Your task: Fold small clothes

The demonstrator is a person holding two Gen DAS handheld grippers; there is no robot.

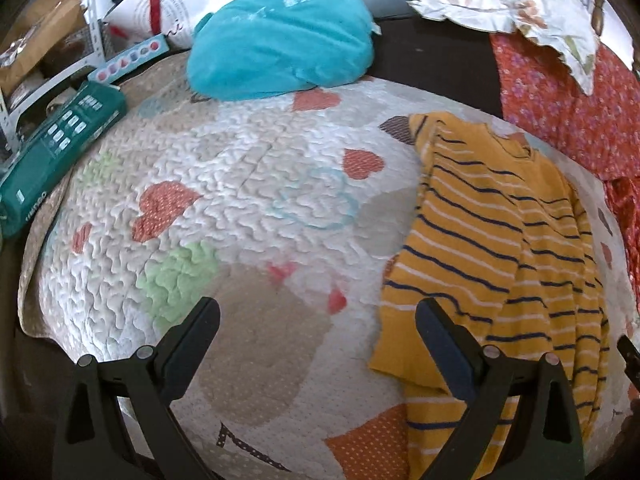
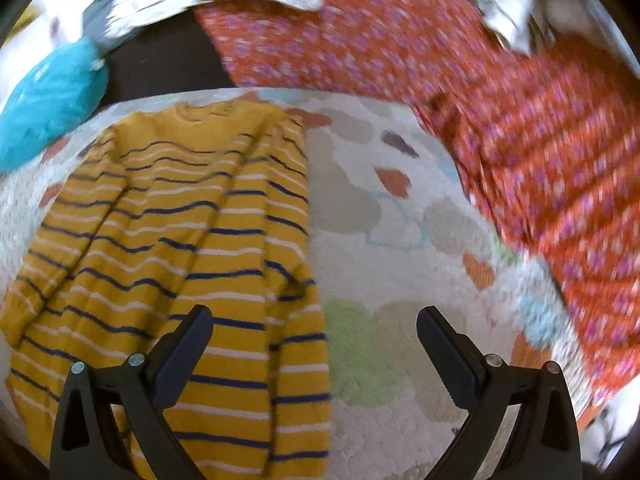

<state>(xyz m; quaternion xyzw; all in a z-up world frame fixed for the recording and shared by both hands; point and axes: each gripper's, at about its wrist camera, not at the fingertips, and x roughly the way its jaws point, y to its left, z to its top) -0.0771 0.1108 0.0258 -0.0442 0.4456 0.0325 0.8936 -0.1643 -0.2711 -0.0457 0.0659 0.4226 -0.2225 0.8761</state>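
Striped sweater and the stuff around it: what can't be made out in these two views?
- Striped sweater: left wrist view, hem cut off by the bottom edge and the gripper's finger.
- Red floral cloth: right wrist view, motion blur smears its print.
- Green box: left wrist view, lettering too small to read.
- Both sleeves' fold: unclear in either view.

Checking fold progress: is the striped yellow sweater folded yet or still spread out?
Partly folded: the yellow striped sweater lies on the quilt with both sleeves laid over its front, body still full length.

Bright daylight, left view sharp, right view motion-blurred, strong fisheye bending, dark corners
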